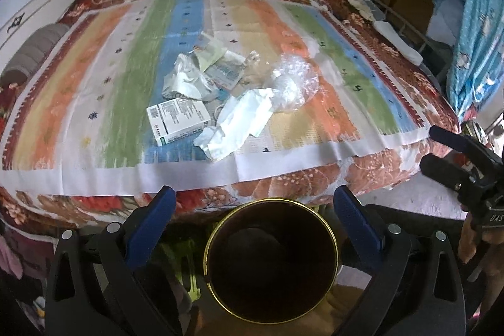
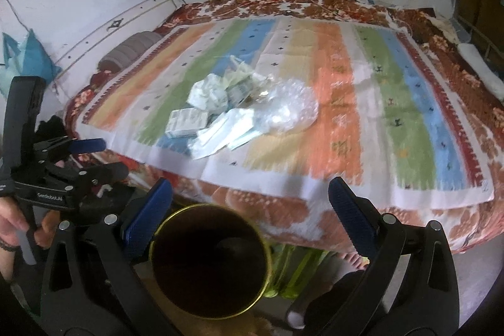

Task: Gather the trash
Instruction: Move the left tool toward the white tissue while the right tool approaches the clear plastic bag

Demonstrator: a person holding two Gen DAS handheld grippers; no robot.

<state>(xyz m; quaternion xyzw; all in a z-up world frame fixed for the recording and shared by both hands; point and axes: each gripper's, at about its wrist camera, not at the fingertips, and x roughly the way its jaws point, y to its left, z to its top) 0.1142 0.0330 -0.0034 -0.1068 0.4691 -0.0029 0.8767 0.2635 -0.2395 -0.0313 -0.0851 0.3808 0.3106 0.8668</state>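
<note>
Left wrist view: the left claw (image 1: 254, 203) is released, its blue pads spread wide, nothing between them.
Right wrist view: the right claw (image 2: 250, 200) is likewise spread and empty.
Bin: a dark round bin with a gold rim (image 1: 271, 260) stands below the near edge of the bed (image 1: 283, 181), directly under both claws.
Trash: a loose pile lies mid-bed on the striped cloth (image 1: 78, 103), ahead of and beyond both claws.
Pile contents: a white carton (image 1: 179, 118) at the near left, crumpled white paper (image 1: 239, 122) at the near middle, clear bubble wrap (image 1: 293, 84) to the right, mixed wrappers (image 1: 204, 68) behind.
Long axis: the paper runs diagonally, near-left to far-right.
Nearer hand: judged about equal; the carton suits the left, the bubble wrap the right.
Coming move: probably a forward reach over the bed edge.
</note>
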